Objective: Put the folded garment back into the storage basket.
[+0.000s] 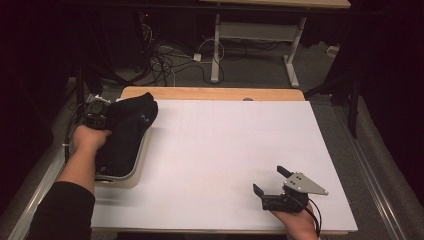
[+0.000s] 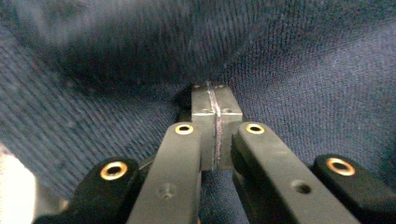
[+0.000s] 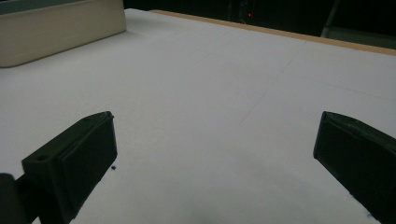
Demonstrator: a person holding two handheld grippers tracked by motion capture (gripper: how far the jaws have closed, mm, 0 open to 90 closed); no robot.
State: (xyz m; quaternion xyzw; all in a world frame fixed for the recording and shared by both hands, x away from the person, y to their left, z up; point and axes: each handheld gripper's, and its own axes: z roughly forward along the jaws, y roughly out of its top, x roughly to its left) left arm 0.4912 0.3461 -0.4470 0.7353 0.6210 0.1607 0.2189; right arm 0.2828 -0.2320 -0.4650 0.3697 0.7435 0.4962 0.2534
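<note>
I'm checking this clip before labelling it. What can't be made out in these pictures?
- High view: the tray's inside, covered by the dark navy garment.
- Left gripper view: the garment's type and whole shape; the knit is too close and blurred at the top.
- Right gripper view: the tray's far end, cut off by the left edge.

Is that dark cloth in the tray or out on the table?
In. The dark cloth lies bunched in the cream tray, one end spilling over its far rim; the left gripper is shut on it.
</note>
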